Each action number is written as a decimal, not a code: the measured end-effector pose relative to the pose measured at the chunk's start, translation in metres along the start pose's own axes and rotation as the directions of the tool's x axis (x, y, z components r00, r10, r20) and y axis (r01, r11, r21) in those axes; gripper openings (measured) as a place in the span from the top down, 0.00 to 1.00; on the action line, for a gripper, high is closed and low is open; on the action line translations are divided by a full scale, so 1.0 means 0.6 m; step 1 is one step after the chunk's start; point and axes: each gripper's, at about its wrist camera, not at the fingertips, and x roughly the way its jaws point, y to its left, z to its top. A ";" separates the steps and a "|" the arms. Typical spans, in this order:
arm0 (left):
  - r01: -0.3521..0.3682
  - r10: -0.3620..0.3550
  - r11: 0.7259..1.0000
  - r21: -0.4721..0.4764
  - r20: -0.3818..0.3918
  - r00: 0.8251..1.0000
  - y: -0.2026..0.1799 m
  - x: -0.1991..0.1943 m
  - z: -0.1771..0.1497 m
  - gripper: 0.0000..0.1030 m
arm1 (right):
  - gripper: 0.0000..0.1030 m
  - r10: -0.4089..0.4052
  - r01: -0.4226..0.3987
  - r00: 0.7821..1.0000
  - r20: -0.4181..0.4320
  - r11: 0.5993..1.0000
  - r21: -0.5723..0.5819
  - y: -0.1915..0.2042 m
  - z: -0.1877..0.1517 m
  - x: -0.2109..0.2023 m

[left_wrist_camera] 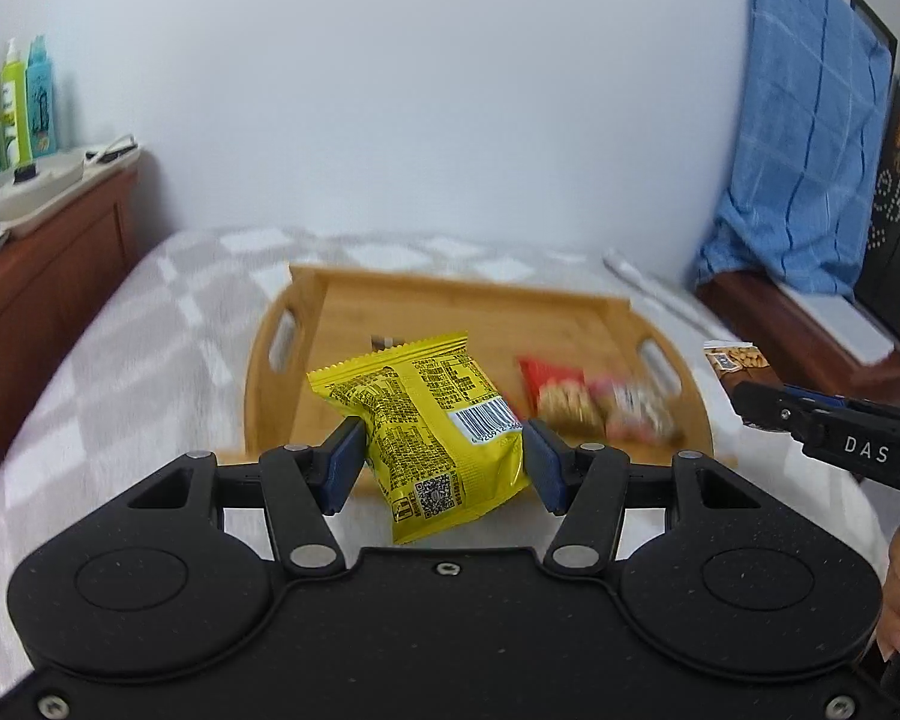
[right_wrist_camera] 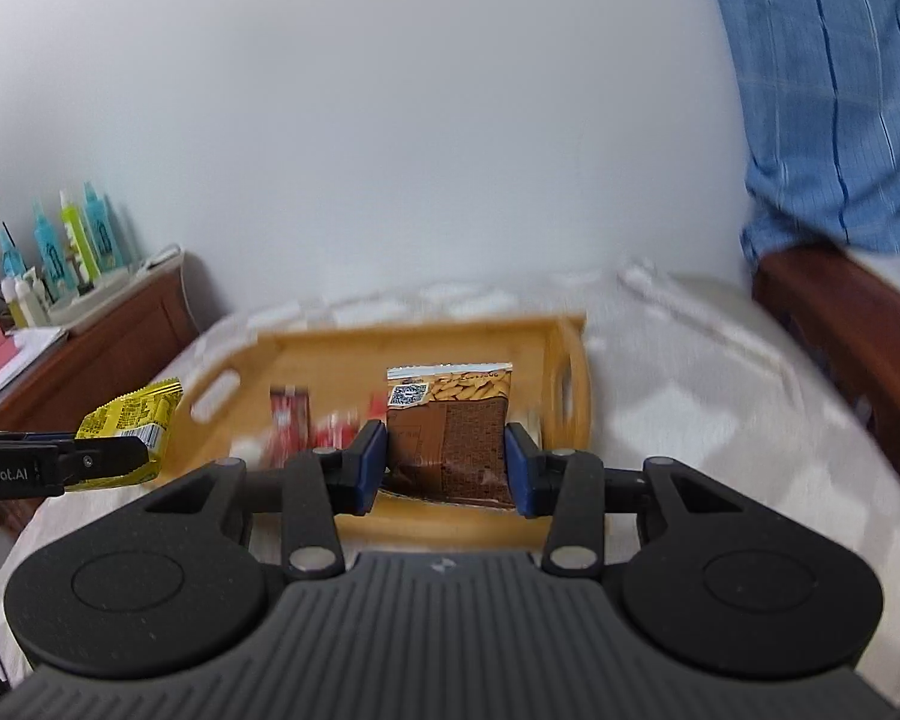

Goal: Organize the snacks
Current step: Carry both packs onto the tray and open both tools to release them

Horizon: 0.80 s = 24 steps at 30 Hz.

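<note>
My left gripper is shut on a yellow snack packet and holds it above the near edge of a wooden tray. My right gripper is shut on a brown nut packet above the tray's near right part. Red snack packets lie in the tray, blurred; they also show in the right wrist view. The right gripper shows at the right of the left wrist view, holding the nut packet. The left gripper shows at the left of the right wrist view, holding the yellow packet.
The tray rests on a bed with a grey-and-white checked cover. A wooden cabinet with bottles stands at the left. A blue cloth hangs over a wooden frame at the right. A white wall is behind.
</note>
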 end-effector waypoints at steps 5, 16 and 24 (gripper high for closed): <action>0.037 -0.037 0.998 -0.041 0.007 0.999 0.009 0.040 0.062 0.47 | 0.55 0.018 -0.018 1.000 0.002 1.000 -0.002 -0.007 0.048 0.043; 0.065 -0.066 0.997 -0.029 -0.060 0.996 -0.016 0.201 0.131 0.47 | 0.55 0.023 -0.019 0.995 -0.097 0.999 0.039 -0.057 0.096 0.192; 0.023 -0.024 1.000 -0.007 -0.152 0.988 -0.041 0.320 0.109 0.47 | 0.55 0.036 -0.023 0.983 -0.178 0.997 0.078 -0.075 0.070 0.279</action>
